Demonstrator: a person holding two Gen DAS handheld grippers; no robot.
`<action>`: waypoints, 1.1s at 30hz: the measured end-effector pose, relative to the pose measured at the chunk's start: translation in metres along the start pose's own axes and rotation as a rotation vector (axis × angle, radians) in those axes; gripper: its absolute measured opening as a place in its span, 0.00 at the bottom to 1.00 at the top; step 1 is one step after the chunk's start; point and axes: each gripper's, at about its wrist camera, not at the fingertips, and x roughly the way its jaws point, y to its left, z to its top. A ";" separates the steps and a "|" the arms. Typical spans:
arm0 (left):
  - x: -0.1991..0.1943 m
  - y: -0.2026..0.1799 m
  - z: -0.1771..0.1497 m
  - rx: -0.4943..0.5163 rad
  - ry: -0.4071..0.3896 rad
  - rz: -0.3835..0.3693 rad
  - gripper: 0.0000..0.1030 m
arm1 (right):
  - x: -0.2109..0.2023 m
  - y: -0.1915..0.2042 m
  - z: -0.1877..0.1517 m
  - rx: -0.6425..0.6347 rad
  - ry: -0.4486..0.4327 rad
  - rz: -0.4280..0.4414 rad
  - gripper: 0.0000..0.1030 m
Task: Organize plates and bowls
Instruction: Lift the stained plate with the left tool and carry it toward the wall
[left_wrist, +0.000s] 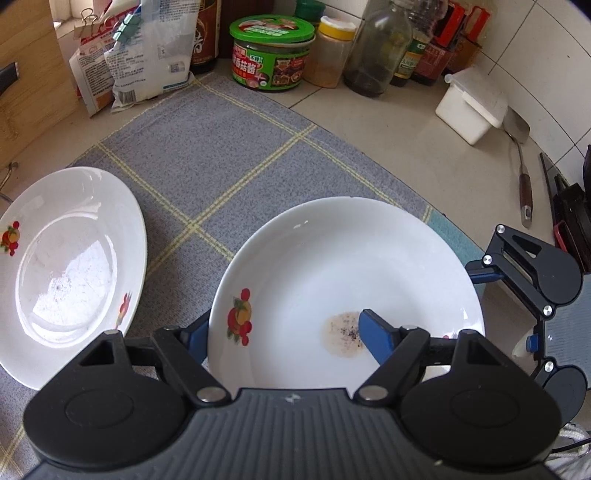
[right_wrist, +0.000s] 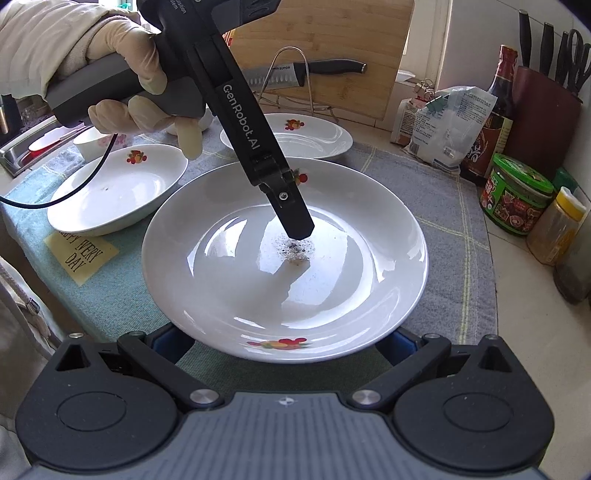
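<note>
A white deep plate (left_wrist: 332, 266) with fruit prints and a speckled stain lies over the grey cloth (left_wrist: 207, 147). My left gripper (left_wrist: 284, 325) is shut on it. One blue pad (left_wrist: 376, 332) presses inside the plate by the stain, and the other finger passes under the rim. The right wrist view shows that upper finger (right_wrist: 295, 218) touching the plate (right_wrist: 236, 280) near its centre. My right gripper (right_wrist: 286, 345) stands open at the near rim, with both fingertips hidden beneath the plate. A gloved hand (right_wrist: 122, 74) holds the left gripper.
A second plate (left_wrist: 70, 273) lies to the left, and the right wrist view shows two more plates (right_wrist: 114, 192) (right_wrist: 291, 138) and small bowls (right_wrist: 92, 142) by the sink. Jars (left_wrist: 271, 55), bags, a white box (left_wrist: 469, 107), a spatula (left_wrist: 522, 177) and a knife block (right_wrist: 543, 107) line the counter.
</note>
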 end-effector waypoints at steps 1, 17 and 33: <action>0.000 0.000 0.004 -0.005 -0.004 0.004 0.77 | 0.000 -0.003 0.001 -0.005 -0.002 0.001 1.00; 0.020 -0.003 0.066 -0.007 -0.034 0.023 0.77 | 0.017 -0.059 0.007 -0.014 0.004 0.004 1.00; 0.048 0.011 0.103 -0.013 -0.029 0.035 0.77 | 0.042 -0.101 0.009 0.016 0.020 0.019 1.00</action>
